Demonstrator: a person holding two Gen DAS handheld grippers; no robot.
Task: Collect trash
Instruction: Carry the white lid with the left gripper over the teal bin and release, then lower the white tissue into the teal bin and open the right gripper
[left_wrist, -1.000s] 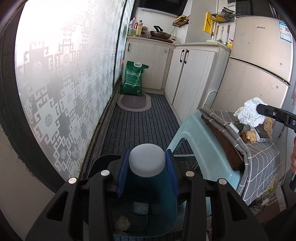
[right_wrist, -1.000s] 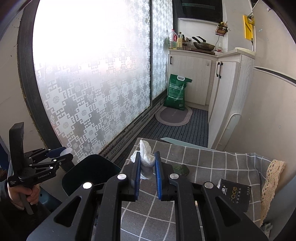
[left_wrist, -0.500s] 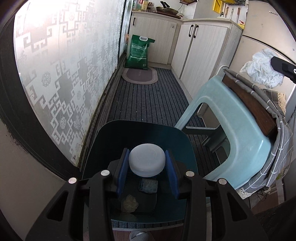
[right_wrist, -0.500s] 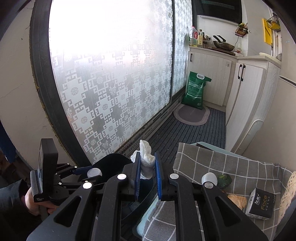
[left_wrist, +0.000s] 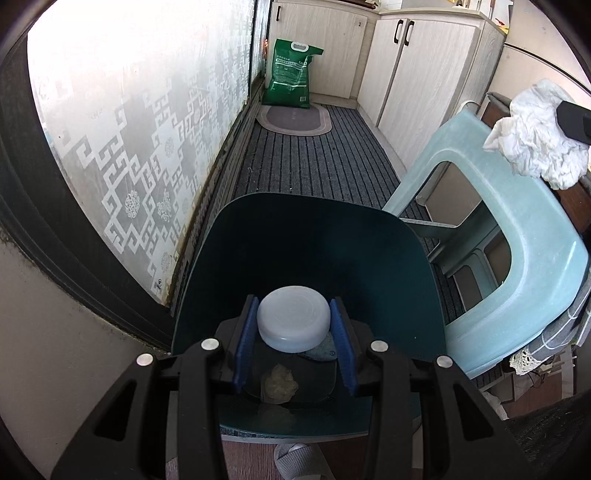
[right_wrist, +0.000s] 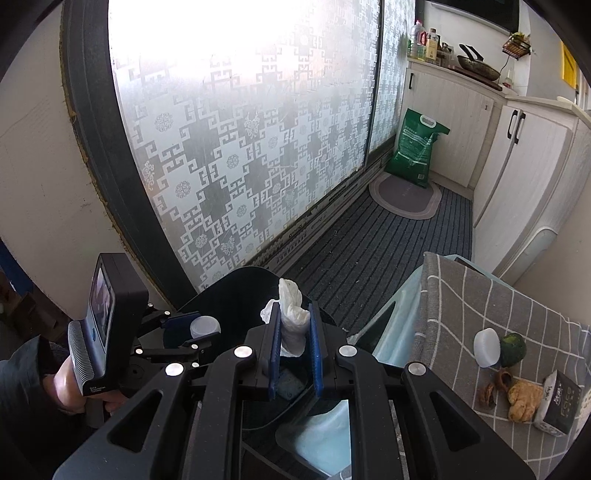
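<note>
My left gripper (left_wrist: 294, 328) is shut on a white plastic cap (left_wrist: 293, 323) and holds it over the open dark teal bin (left_wrist: 306, 251). A beige crumpled scrap (left_wrist: 279, 378) and a blue-grey piece (left_wrist: 323, 350) lie in the bin's bottom. My right gripper (right_wrist: 294, 336) is shut on a crumpled white tissue (right_wrist: 293, 315), above the bin's rim (right_wrist: 247, 275); the tissue also shows in the left wrist view (left_wrist: 535, 133). The left gripper with its cap (right_wrist: 203, 326) shows at the left of the right wrist view.
A light blue stool (left_wrist: 517, 221) stands right of the bin under a grey checked cloth (right_wrist: 480, 306). On the cloth lie another white cap (right_wrist: 485, 347), a green item (right_wrist: 513, 349), brown scraps (right_wrist: 521, 398) and a dark box (right_wrist: 557, 402). A green sack (left_wrist: 293, 74) stands by the cabinets.
Both grippers have moved over the bin and tilted down. The right gripper carried the tissue off the cloth to above the bin's rim.
</note>
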